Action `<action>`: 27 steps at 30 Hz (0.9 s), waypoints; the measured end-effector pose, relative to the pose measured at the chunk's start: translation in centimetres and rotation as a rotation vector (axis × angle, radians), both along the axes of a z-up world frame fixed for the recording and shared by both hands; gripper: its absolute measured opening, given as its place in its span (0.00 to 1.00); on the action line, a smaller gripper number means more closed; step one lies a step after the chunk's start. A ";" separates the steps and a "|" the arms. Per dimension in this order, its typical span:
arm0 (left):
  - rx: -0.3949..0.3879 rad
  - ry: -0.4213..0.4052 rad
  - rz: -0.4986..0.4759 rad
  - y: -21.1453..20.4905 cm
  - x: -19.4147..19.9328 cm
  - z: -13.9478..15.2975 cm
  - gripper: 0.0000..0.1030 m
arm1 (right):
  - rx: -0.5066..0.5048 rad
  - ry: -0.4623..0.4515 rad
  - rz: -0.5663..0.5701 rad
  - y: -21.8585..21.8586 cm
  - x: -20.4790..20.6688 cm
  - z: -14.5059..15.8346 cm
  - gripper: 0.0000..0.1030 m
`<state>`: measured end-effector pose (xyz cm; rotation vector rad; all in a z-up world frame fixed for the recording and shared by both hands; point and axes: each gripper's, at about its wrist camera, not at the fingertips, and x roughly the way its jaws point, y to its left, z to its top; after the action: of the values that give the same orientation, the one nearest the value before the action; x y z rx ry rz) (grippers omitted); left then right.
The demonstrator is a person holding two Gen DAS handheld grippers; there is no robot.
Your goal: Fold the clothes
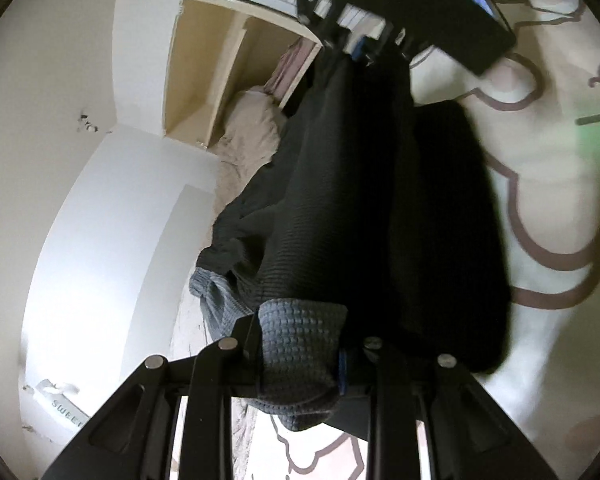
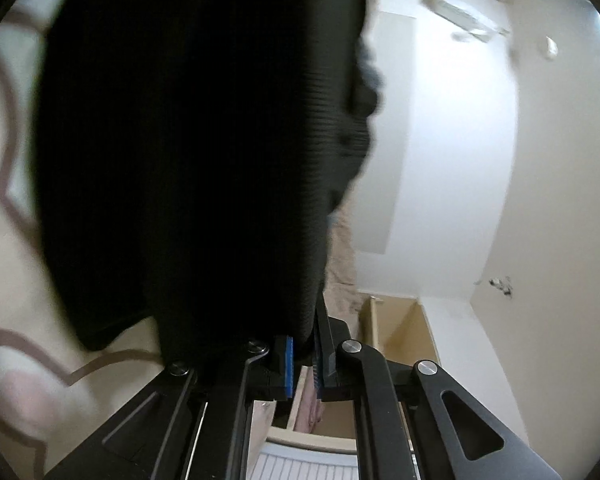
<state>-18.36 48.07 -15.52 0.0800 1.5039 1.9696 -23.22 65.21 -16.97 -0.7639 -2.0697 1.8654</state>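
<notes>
Black waffle-knit fabric of the dark garment stretches lengthwise straight ahead of the left gripper, clenched on its bunched end, over to the right gripper, clamped on the opposite end, above the cream printed bedsheet.

Dim, motion-blurred, fisheye-warped edges; dark garment underexposed, white wall glaring

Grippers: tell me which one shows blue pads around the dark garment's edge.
The right gripper: its blue pads flank the dark garment. The left gripper is mostly covered by cloth.
</notes>
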 end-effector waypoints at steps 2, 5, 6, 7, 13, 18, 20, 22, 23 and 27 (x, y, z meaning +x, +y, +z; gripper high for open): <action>-0.018 -0.004 0.003 0.8 -0.3 -0.3 0.32 | 0.004 -0.024 -0.016 0.3 -0.3 -0.7 0.07; -0.007 -0.017 0.024 1.0 -0.3 -0.2 0.58 | 0.036 -0.001 -0.046 0.7 -1.2 -1.0 0.18; 0.006 -0.025 0.025 0.8 -0.3 -0.1 0.63 | 0.037 0.018 -0.048 0.8 -1.3 -0.7 0.28; 0.021 -0.047 0.033 0.4 -0.4 0.0 0.71 | 0.037 0.036 -0.049 0.9 -1.4 -0.4 0.59; 0.043 -0.151 0.117 -3.3 -1.1 -0.7 0.75 | -0.080 0.107 -0.092 0.3 -1.3 2.9 0.85; 0.039 -0.216 0.162 -7.4 -0.8 -1.3 0.75 | -0.221 0.153 -0.139 -0.7 -1.1 6.1 0.85; 0.069 -0.261 0.181 -9.3 0.2 -1.0 0.75 | -0.278 0.171 -0.158 -1.1 -1.0 7.4 0.84; 0.109 -0.301 0.199 -11.0 1.3 -0.3 0.75 | -0.335 0.190 -0.176 -1.4 -0.8 8.7 0.78; 0.137 -0.318 0.209 -11.8 2.0 0.2 0.75 | -0.363 0.199 -0.186 -1.6 -0.8 9.3 0.67; 0.260 -0.407 0.246 -14.7 4.8 2.9 0.75 | -0.529 0.240 -0.210 -5.2 -3.3 12.1 0.47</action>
<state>-13.52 33.39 -12.59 -0.3904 1.0310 2.2016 -26.47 59.98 -4.91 -0.7834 -1.3084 2.2712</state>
